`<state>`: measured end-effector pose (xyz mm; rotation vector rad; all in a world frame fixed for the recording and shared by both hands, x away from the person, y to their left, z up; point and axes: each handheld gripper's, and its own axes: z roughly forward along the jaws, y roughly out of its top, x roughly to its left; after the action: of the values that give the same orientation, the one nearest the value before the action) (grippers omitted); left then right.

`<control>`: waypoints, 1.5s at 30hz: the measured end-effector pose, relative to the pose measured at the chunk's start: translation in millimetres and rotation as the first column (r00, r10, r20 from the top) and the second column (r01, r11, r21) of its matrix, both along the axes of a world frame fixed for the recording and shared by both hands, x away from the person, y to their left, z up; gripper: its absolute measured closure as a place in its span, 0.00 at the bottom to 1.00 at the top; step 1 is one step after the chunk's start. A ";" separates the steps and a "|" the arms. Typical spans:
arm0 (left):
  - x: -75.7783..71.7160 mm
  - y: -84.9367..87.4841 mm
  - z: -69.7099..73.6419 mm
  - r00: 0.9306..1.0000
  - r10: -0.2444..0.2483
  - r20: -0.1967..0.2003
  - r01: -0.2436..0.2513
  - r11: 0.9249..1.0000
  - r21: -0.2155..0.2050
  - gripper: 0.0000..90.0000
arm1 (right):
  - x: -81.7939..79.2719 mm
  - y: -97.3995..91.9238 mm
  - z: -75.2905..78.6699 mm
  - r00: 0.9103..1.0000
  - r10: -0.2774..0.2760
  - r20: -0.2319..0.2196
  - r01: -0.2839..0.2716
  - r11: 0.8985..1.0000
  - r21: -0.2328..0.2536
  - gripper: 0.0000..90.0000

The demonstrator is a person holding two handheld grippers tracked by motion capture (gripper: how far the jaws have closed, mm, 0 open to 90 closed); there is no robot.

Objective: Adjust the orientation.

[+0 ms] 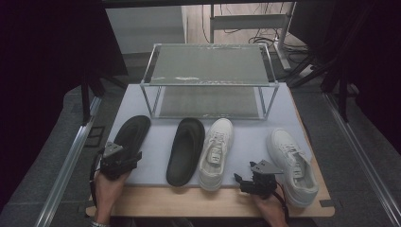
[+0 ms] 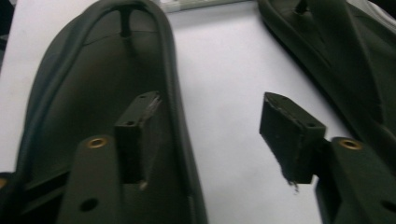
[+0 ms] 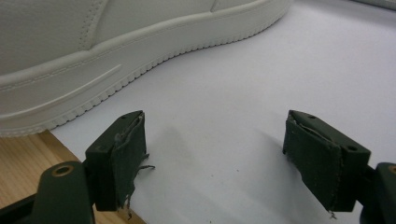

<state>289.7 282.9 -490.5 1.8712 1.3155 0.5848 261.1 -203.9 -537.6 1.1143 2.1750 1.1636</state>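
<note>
Risk at left: left gripper [image 1: 124,158] fingers are being held parted astride the right rim of the black slipper [image 1: 132,131], lying on the tabletop [image 1: 246,142] mat; a thin rim bite could slip. Right gripper [image 1: 249,182] is sitting released, empty, beside the white sneaker [image 1: 215,152].

A wooden counter [image 1: 217,201] carries a pale grey mat [image 1: 246,142], with a two-tier metal-framed rack [image 1: 210,66] standing at the mat's far edge. Dark grey carpet [image 1: 359,179] covers the floor on both sides, crossed by aluminium rails [image 1: 66,165]. Black curtains [image 1: 42,56] hang left and right. Beyond the rack, cables [image 1: 265,40] lie on a lighter wood floor by a metal stand [image 1: 283,42].
</note>
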 end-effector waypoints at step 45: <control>20.7 12.4 5.5 0.996 0.025 -0.086 -0.023 1.000 0.020 0.93 | 0.3 -0.2 -0.1 1.000 0.001 -0.002 -0.001 1.000 0.005 0.24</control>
<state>310.4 295.3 -484.9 1.9173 1.3941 0.5364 261.4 -204.1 -537.7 1.1169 2.1756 1.1691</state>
